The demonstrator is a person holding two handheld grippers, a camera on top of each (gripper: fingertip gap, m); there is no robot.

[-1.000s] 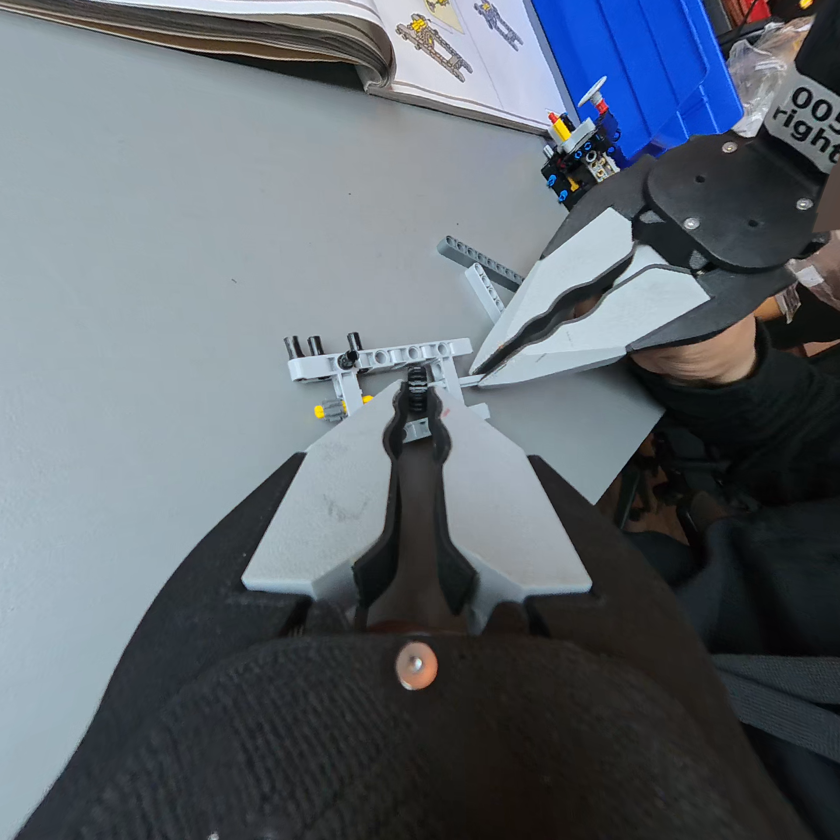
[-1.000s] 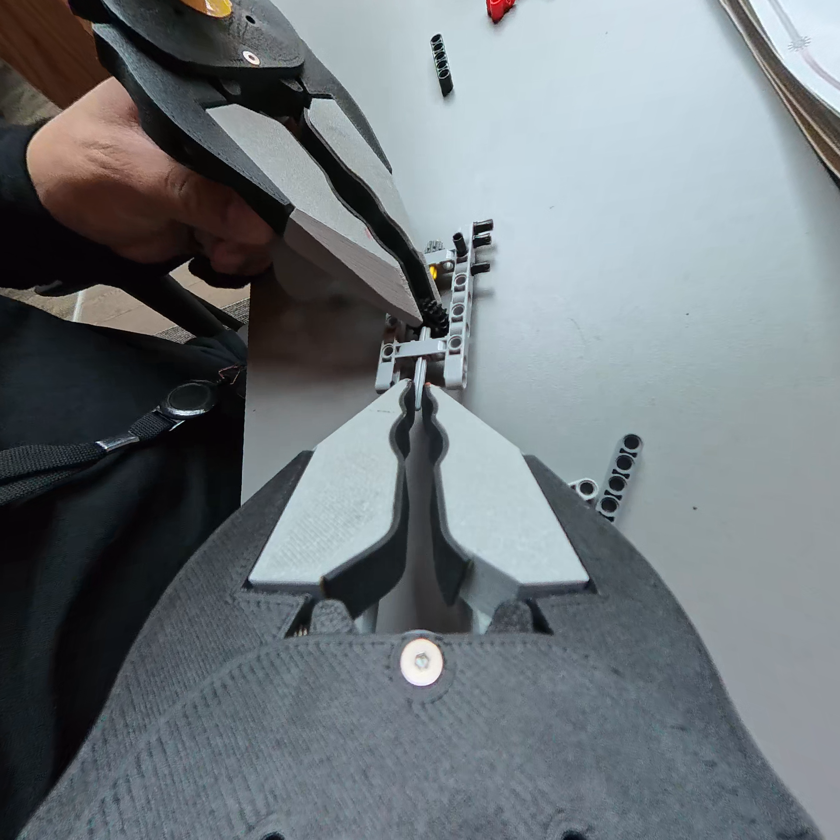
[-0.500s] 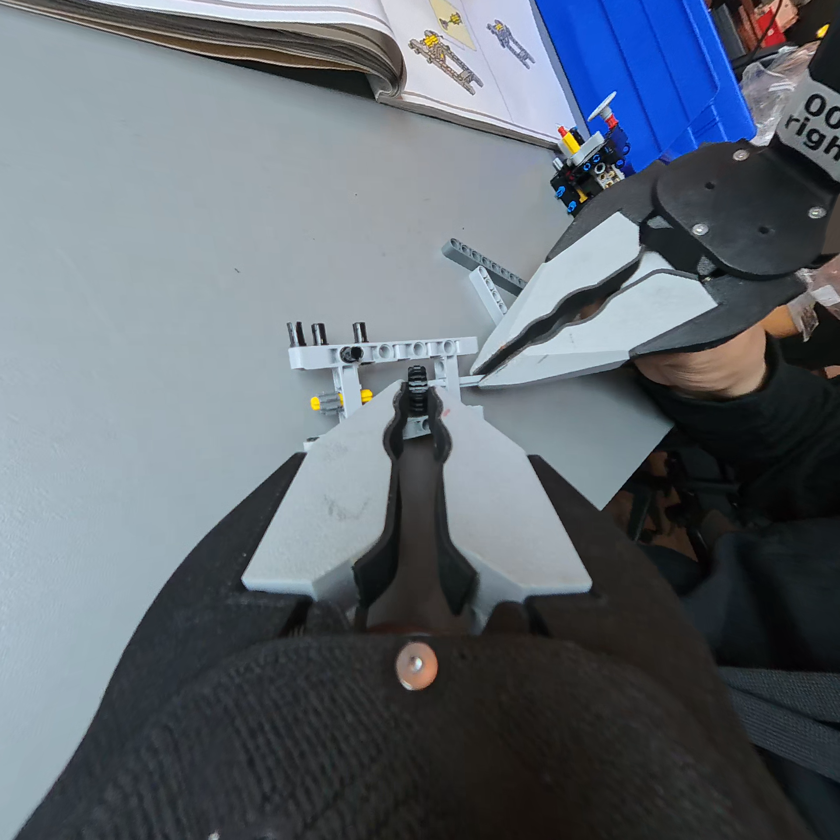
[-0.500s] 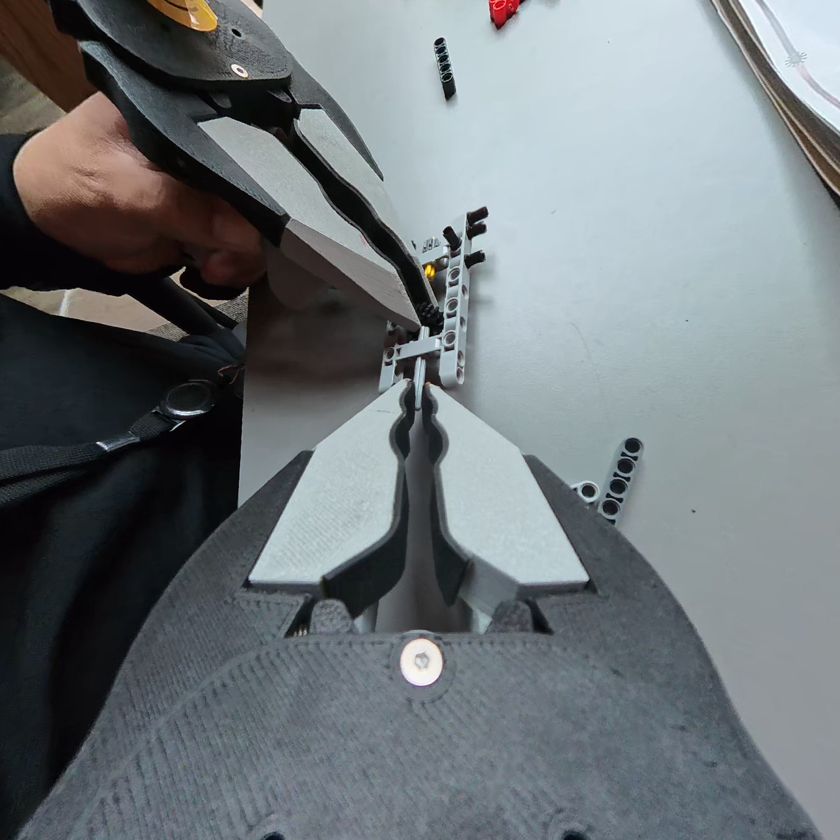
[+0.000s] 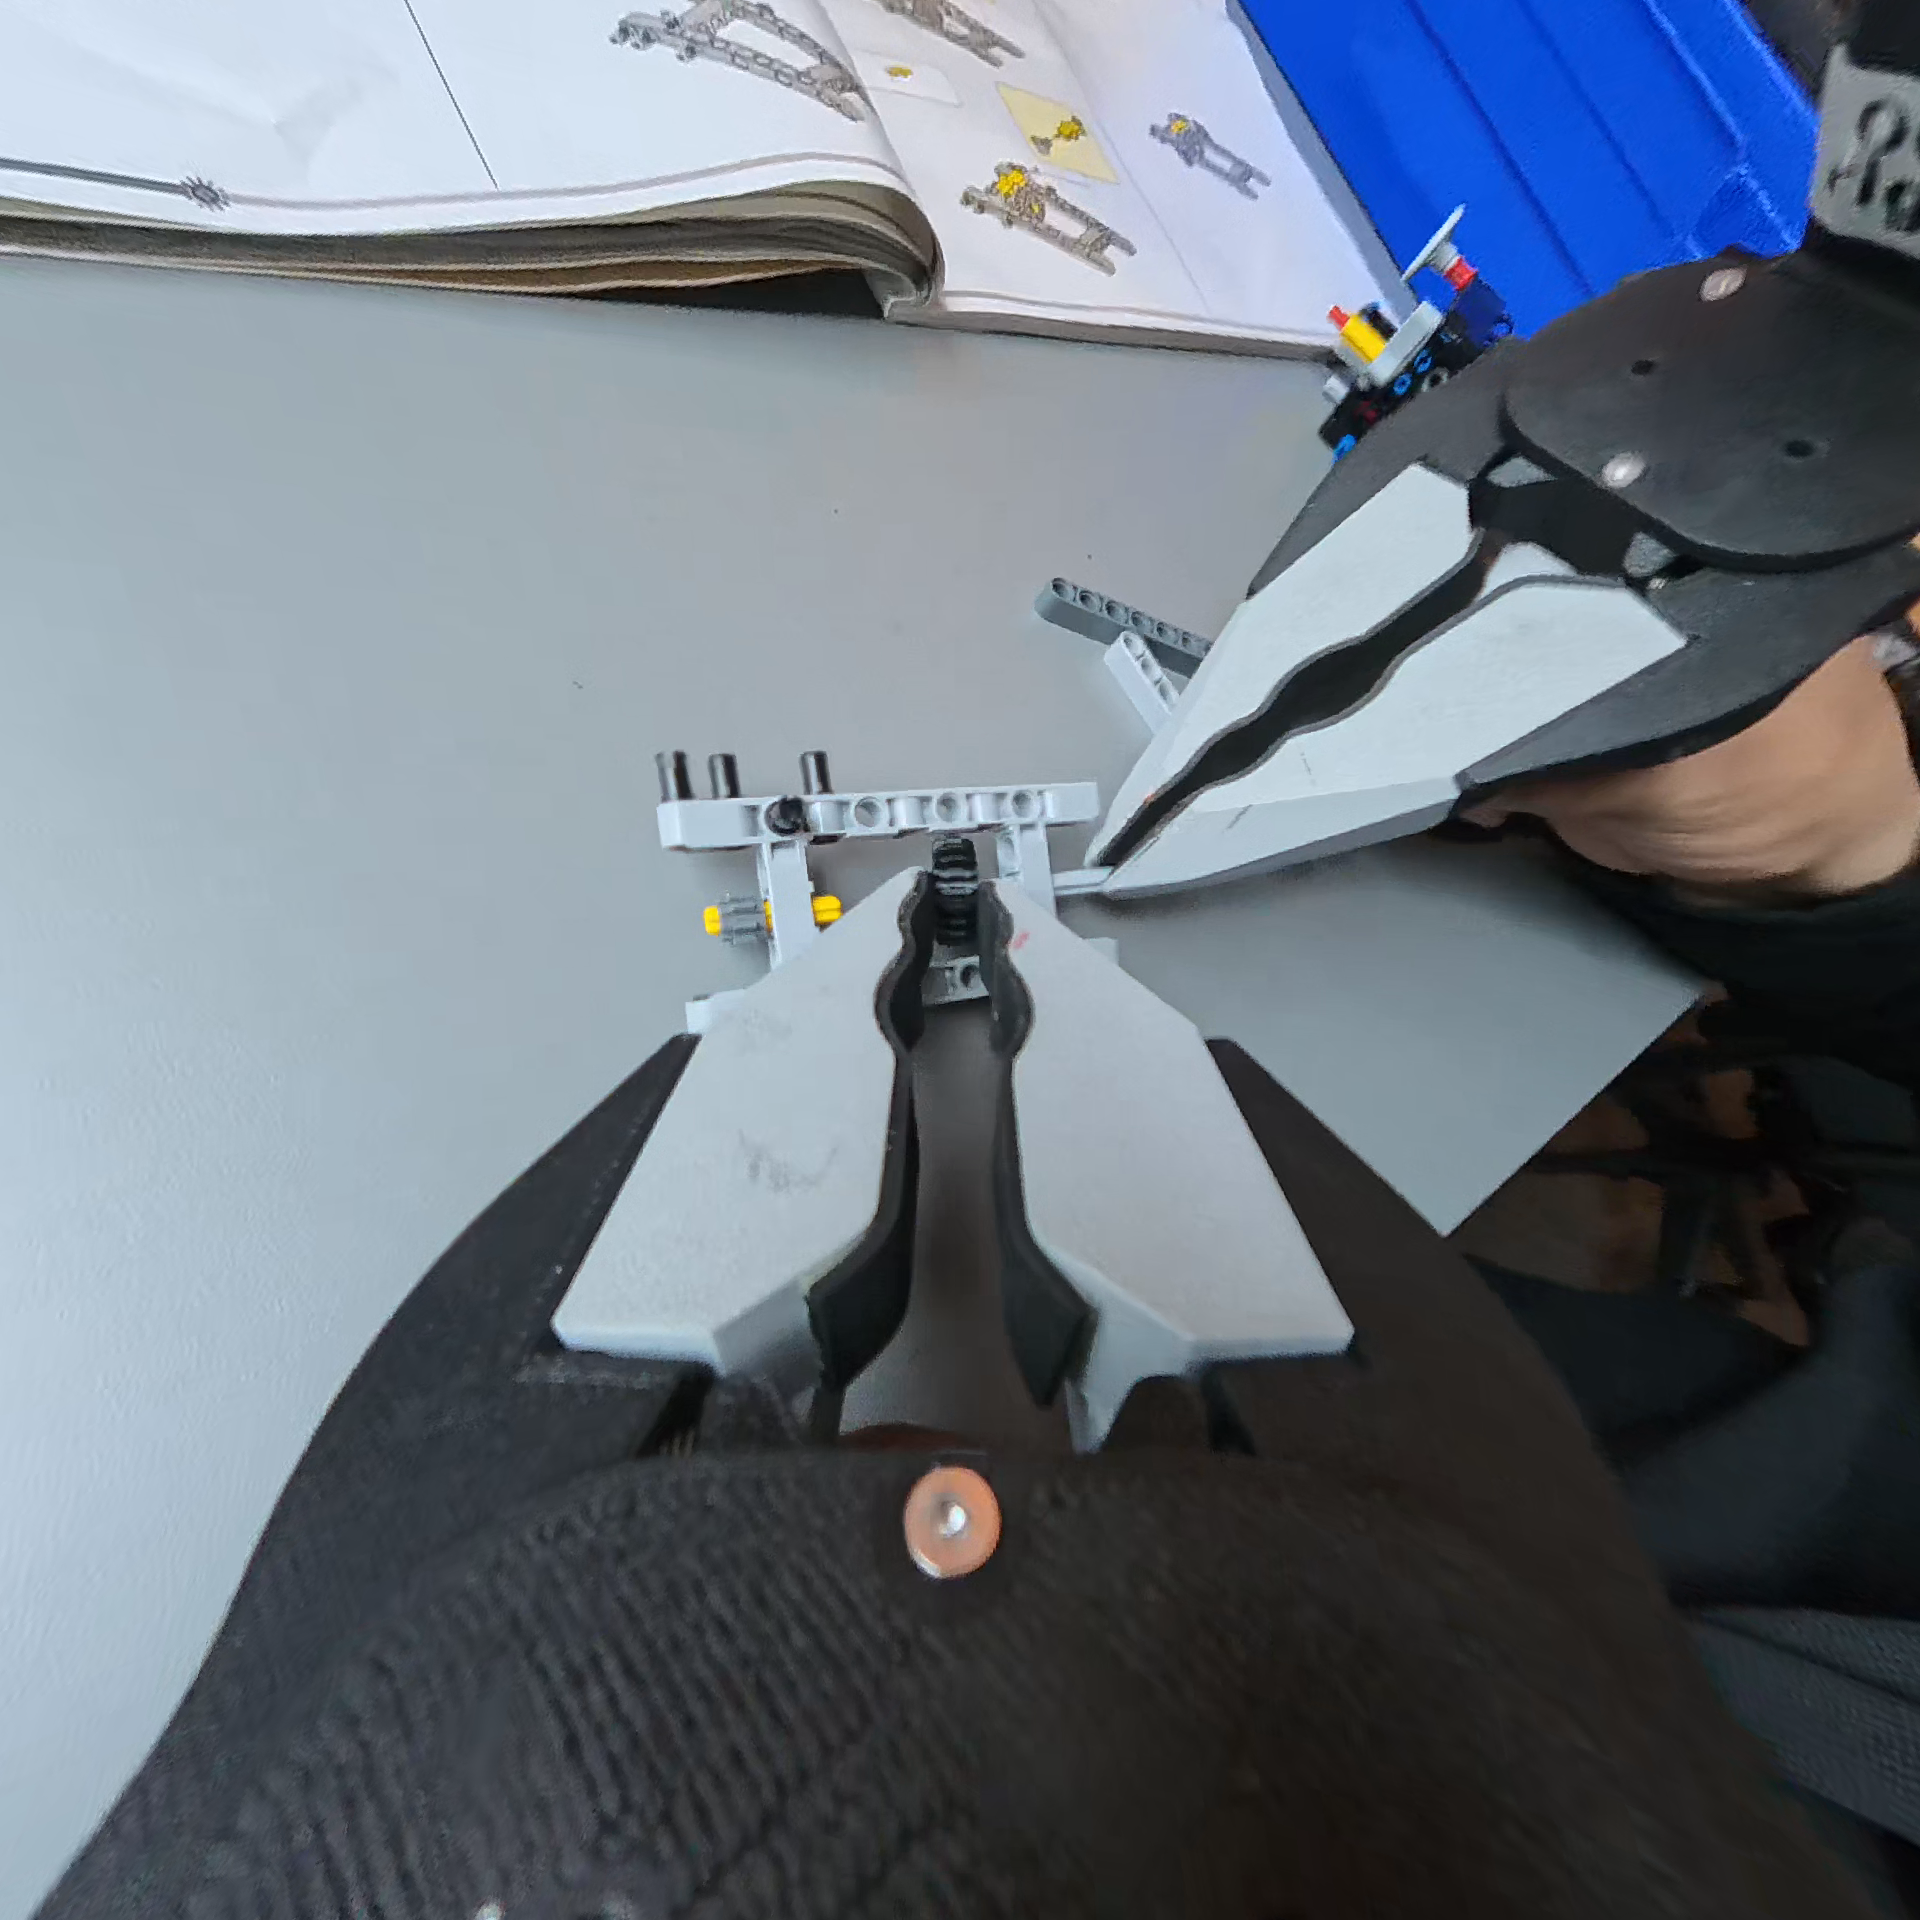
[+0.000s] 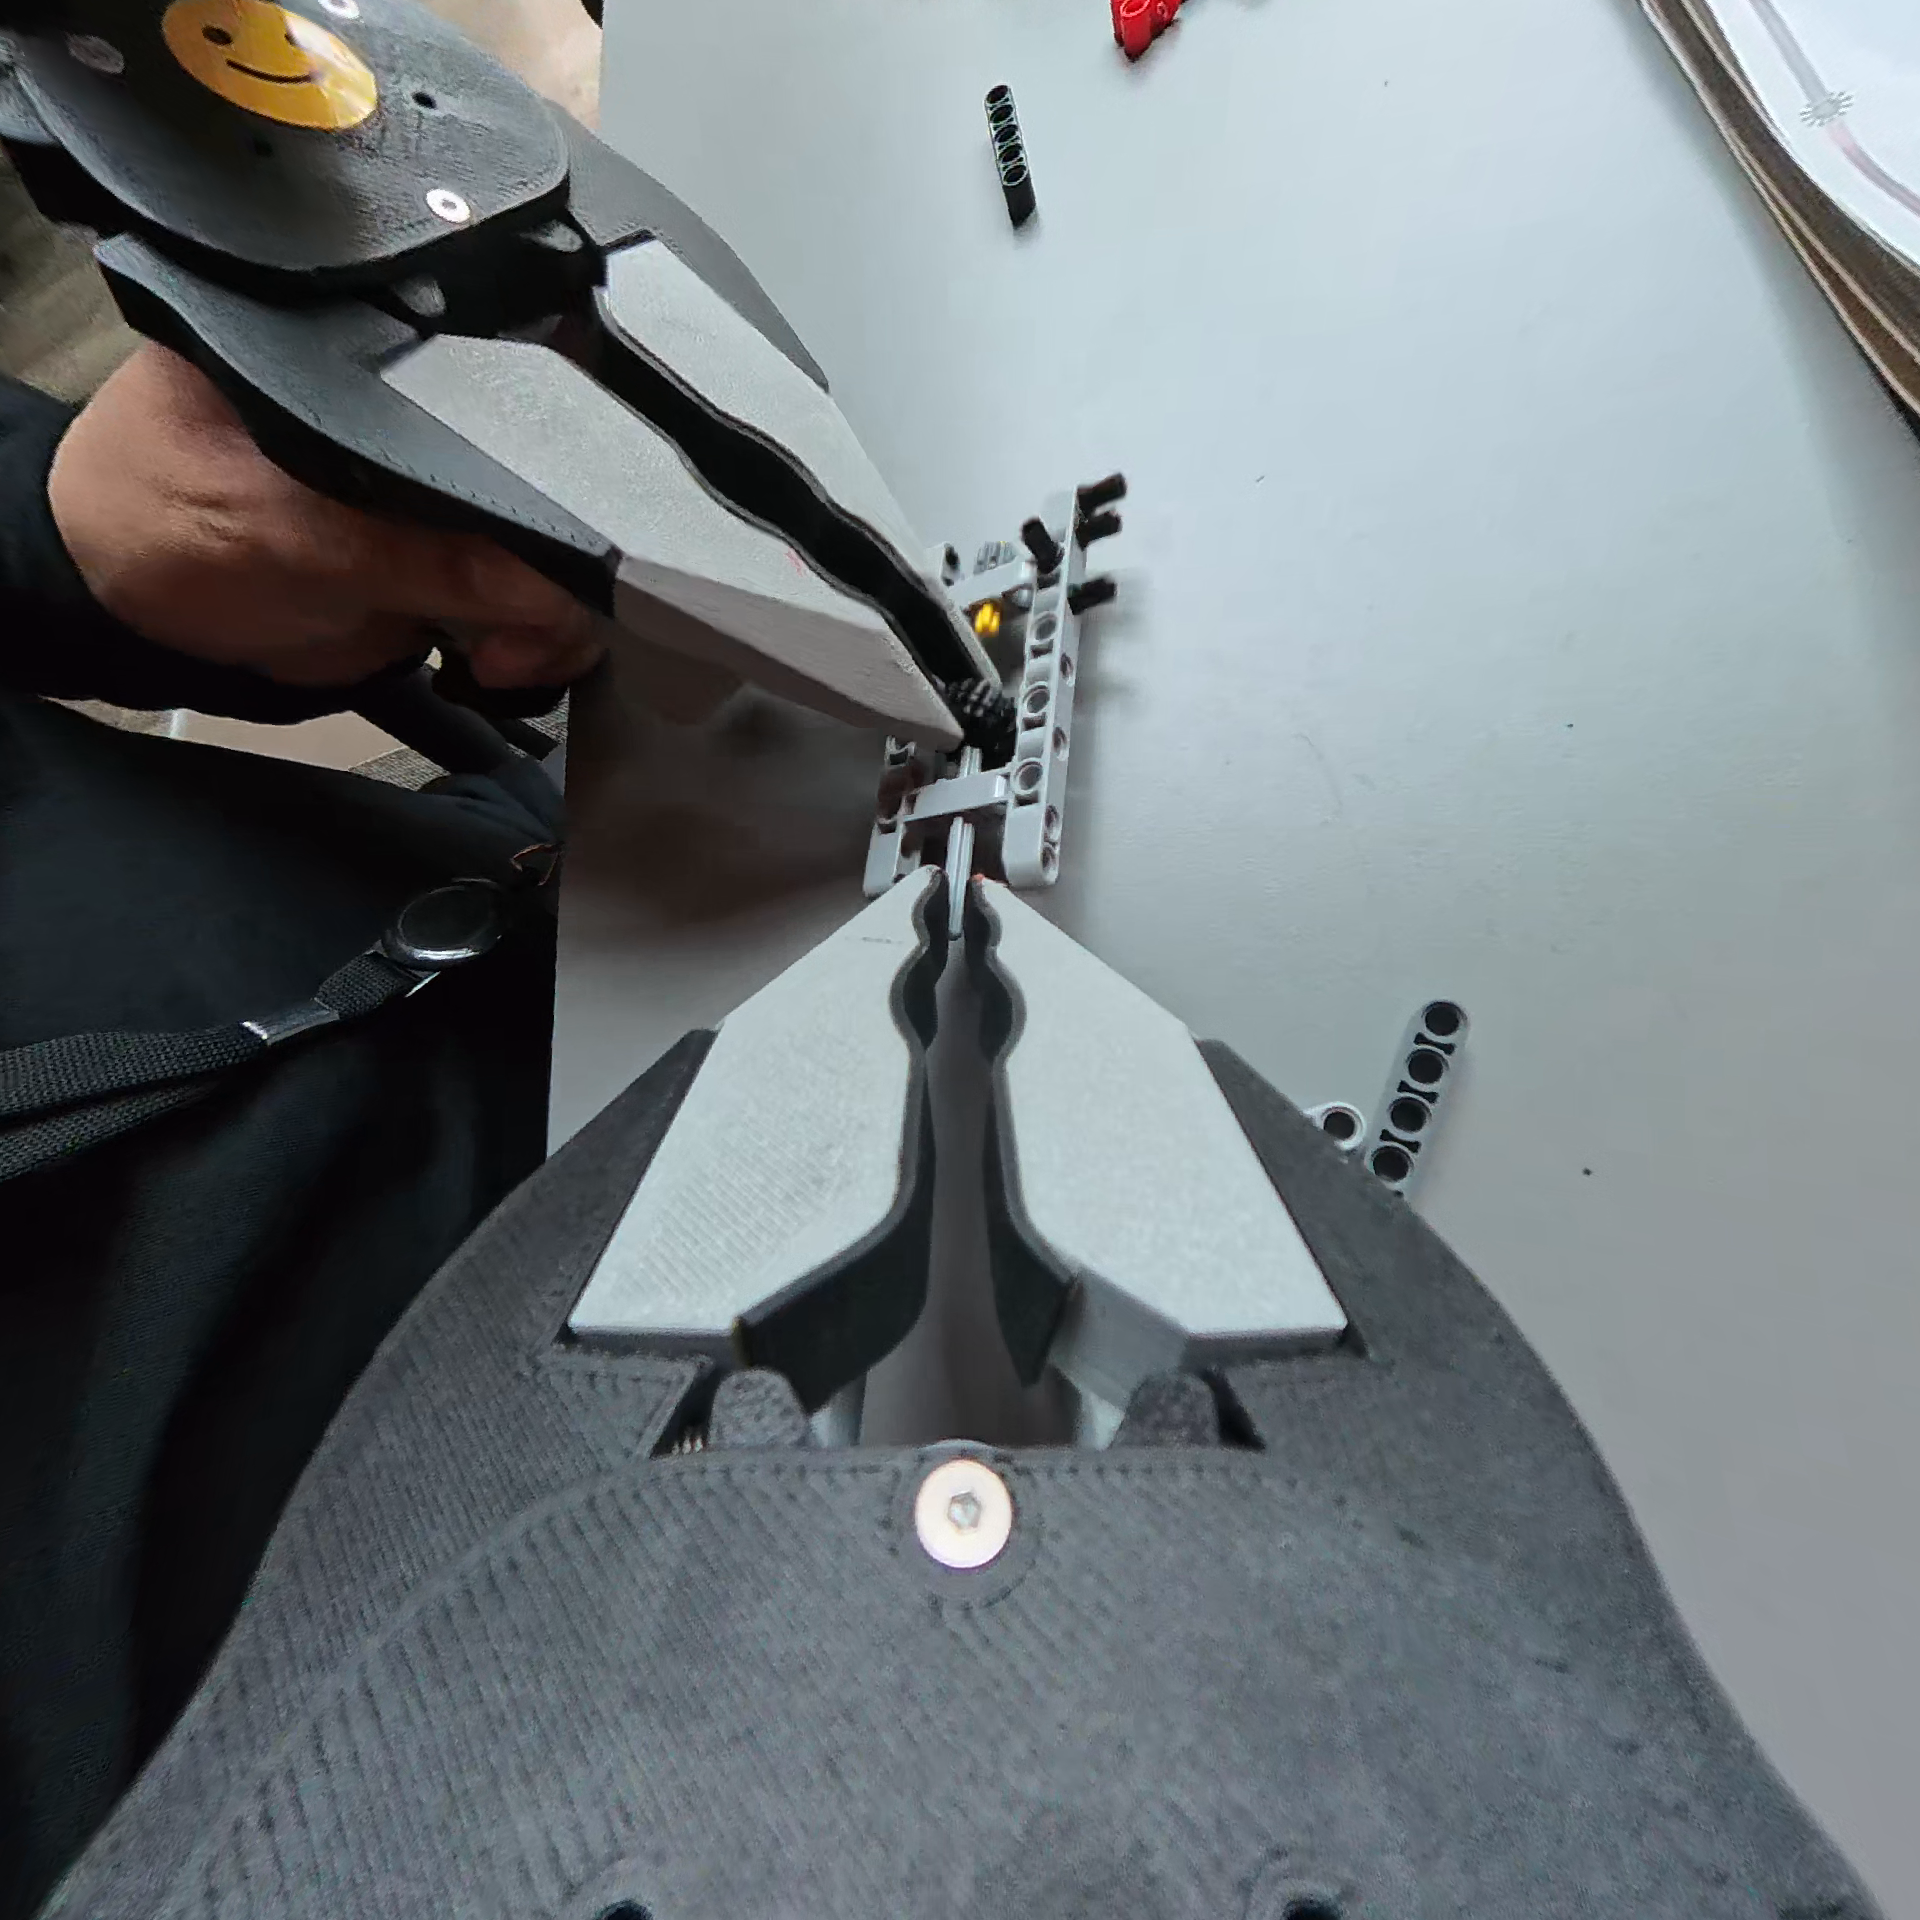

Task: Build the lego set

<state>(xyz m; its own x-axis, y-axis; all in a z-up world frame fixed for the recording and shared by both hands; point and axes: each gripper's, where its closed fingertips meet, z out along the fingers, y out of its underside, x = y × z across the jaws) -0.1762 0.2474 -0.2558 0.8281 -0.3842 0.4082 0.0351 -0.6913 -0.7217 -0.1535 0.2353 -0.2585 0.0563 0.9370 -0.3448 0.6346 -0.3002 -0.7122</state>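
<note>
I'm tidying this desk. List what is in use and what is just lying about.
In use:
- grey frame
- black gear in left gripper
- thin grey axle in right gripper

Lying about:
- black beam
- red piece
- dark grey beam
- instruction book
- blue bin

light-grey beam frame (image 5: 878,812) | flat on table | black gear (image 5: 952,873) and grey axle (image 6: 960,871) fitted

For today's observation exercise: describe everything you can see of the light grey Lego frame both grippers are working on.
The light grey Lego frame lies flat near the table edge: plastic holed beams, three black pins, yellow-tipped connector. The left gripper pinches its black gear; the right gripper clamps the thin grey axle.
</note>
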